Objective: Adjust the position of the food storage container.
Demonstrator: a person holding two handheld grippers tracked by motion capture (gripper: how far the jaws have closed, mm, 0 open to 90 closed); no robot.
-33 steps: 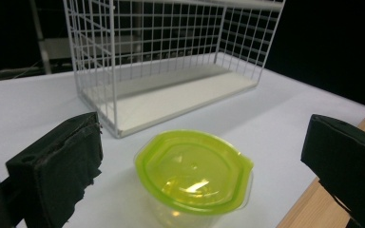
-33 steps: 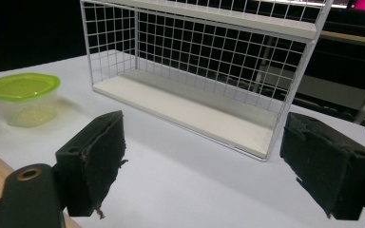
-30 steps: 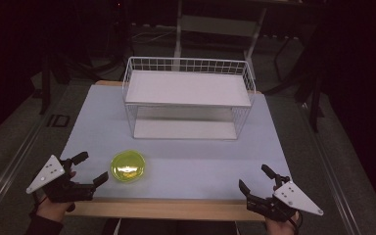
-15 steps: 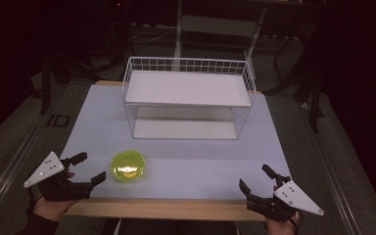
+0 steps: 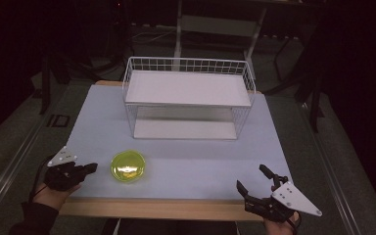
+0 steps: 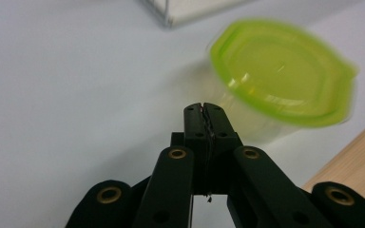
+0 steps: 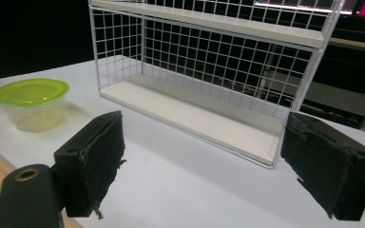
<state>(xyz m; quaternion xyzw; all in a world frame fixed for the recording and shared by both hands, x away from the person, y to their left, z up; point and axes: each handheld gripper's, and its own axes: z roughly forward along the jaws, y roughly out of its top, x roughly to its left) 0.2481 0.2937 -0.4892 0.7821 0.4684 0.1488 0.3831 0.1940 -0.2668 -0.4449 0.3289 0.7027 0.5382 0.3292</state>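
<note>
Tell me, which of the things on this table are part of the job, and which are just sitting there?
Part of the job:
- lidded container, clear with a green lid, nearest the left hand-held gripper
- left hand-held gripper, jaws shut, pointing at it

Just sitting there, as far as one can tell:
- white wire shelf rack, nothing on it
- right hand-held gripper, open, off at the table's near edge

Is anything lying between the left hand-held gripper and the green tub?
No. In the high view only bare table lies between the shut left hand-held gripper and the green-lidded tub.
</note>
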